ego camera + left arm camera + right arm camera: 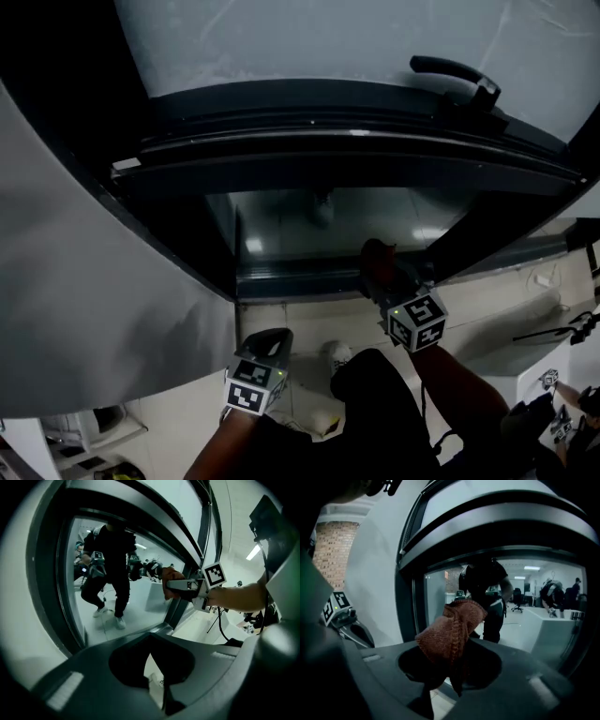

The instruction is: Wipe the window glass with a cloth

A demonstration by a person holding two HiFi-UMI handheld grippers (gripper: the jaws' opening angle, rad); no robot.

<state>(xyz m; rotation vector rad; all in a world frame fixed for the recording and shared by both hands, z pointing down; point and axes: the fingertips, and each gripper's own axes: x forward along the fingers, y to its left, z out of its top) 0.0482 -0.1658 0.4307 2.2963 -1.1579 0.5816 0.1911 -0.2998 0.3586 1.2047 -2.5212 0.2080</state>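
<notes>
The window glass (300, 220) is a dark lower pane in a black frame (356, 155), and it reflects a person. My right gripper (394, 291) is shut on a rust-brown knitted cloth (378, 260), held up at the pane's lower right corner, close to the frame. The right gripper view has the cloth (452, 630) bunched up between the jaws, in front of the glass (440, 597). My left gripper (269, 343) hangs lower and to the left, below the sill, shut and holding nothing. From the left gripper view, the right gripper (180, 585) and cloth (168, 575) are against the frame.
A black window handle (457, 77) sticks out above on the upper pale pane (328, 37). A grey wall panel (84, 281) fills the left. Cables and a stand (562, 330) lie on the pale floor at right. A brick wall (333, 545) shows at far left.
</notes>
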